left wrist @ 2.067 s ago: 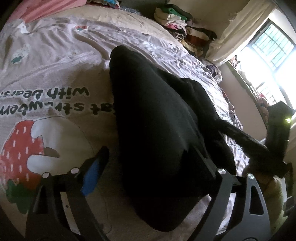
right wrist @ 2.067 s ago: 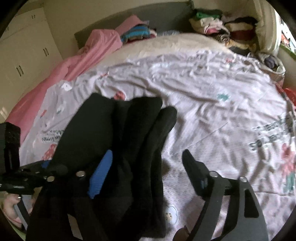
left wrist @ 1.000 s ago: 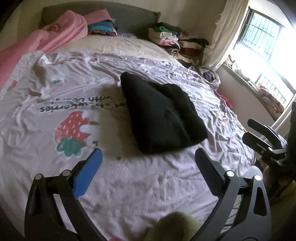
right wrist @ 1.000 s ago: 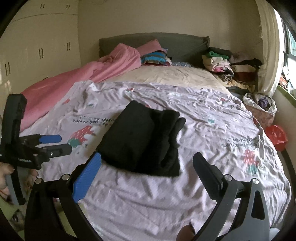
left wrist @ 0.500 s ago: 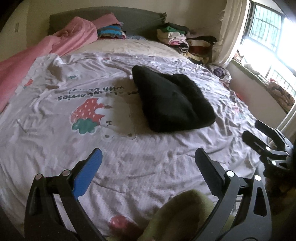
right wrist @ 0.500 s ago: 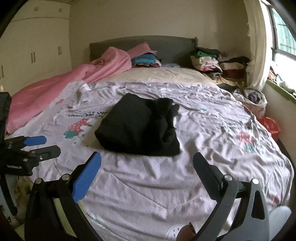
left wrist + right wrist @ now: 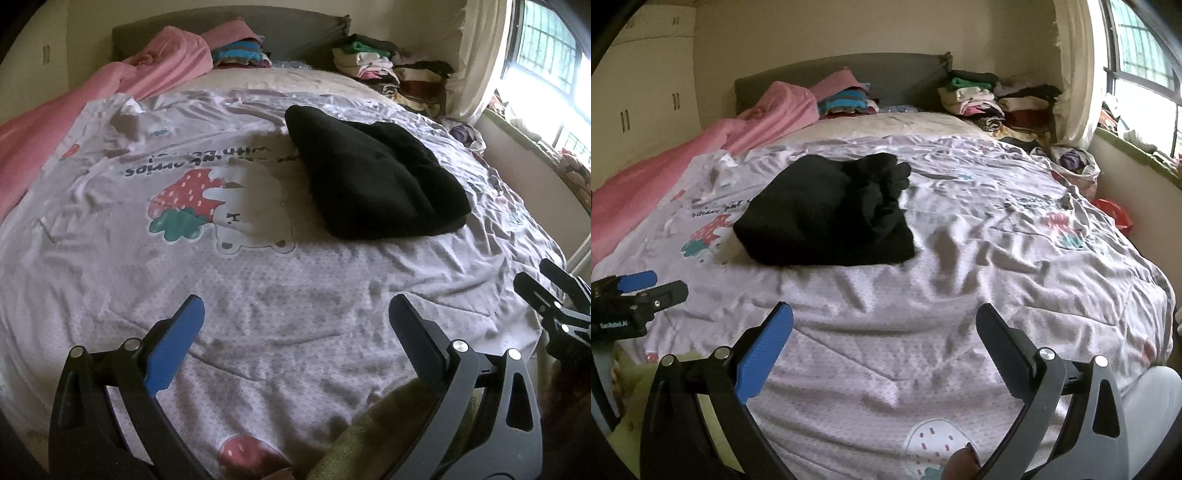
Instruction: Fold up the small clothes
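One big bed (image 7: 258, 314) fills most of both views. It has a pale cover (image 7: 997, 258) with a strawberry (image 7: 192, 192) and a bear (image 7: 255, 218) printed on it, and the cover is full of small wrinkles. A pink blanket (image 7: 738, 133) lies along the far left side. Piles of clothes (image 7: 997, 99) sit at the far right, by the headboard (image 7: 886, 74). A window (image 7: 1137, 55) lets in bright light on the right, and cupboards (image 7: 646, 92) stand on the left.

In the middle of the bed lies the black garment (image 7: 369, 177). It is folded into a thick bundle with rolled edges on its right side. It rests flat and nothing touches it, so this fold looks done.

Both claws are near the foot of the bed, well apart from the garment. The left claw (image 7: 295, 321) has its jaws wide apart and holds nothing. The right claw (image 7: 884, 325) is the same, wide apart and empty. I think they are held back like this because the person is finished with this piece and is free to fetch another one.
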A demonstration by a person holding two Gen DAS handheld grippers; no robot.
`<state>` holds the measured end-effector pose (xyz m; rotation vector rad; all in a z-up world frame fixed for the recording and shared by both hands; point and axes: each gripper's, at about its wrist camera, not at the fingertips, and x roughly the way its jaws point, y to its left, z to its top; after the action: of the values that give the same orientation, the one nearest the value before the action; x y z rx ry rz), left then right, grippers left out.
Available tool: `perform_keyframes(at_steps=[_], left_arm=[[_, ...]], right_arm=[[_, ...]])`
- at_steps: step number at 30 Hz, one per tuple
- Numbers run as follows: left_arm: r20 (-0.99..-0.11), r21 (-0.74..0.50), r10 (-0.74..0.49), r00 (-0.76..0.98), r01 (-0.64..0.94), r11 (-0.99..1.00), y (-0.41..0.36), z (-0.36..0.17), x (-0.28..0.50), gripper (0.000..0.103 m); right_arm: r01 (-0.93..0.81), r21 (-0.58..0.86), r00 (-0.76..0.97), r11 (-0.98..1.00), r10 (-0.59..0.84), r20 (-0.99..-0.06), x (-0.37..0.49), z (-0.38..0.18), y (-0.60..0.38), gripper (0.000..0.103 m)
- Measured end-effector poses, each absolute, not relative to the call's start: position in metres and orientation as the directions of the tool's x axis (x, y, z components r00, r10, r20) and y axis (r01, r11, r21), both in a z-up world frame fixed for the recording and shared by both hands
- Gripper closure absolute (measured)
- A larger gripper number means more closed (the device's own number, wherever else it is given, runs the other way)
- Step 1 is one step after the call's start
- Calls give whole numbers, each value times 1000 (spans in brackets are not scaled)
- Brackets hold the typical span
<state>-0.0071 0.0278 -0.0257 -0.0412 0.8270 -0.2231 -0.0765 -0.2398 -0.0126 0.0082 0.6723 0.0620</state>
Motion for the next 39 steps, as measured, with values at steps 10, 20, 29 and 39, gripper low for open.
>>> perform_keyframes(at_steps=[10,20,29,39], left_arm=[[-740,-99,-188,646,171,980,27,-28,-9,9],[-743,-95,-175,646,157,983,29,-27,-10,9],[-742,-93,-171,648,153,984,32,-27,-11,9],[-740,-95,-168,652,147,985,34,-25,-12,9]], right_arm=[[-73,10,775,997,63,-629,-76,-12,-234,4],[-73,7,775,997,61,-629,-76,-12,-232,4],[-77,2,776,997,61,-628,-77,-12,-230,4],[-80,-7,778,997,58,-625,-78,-10,-227,4]])
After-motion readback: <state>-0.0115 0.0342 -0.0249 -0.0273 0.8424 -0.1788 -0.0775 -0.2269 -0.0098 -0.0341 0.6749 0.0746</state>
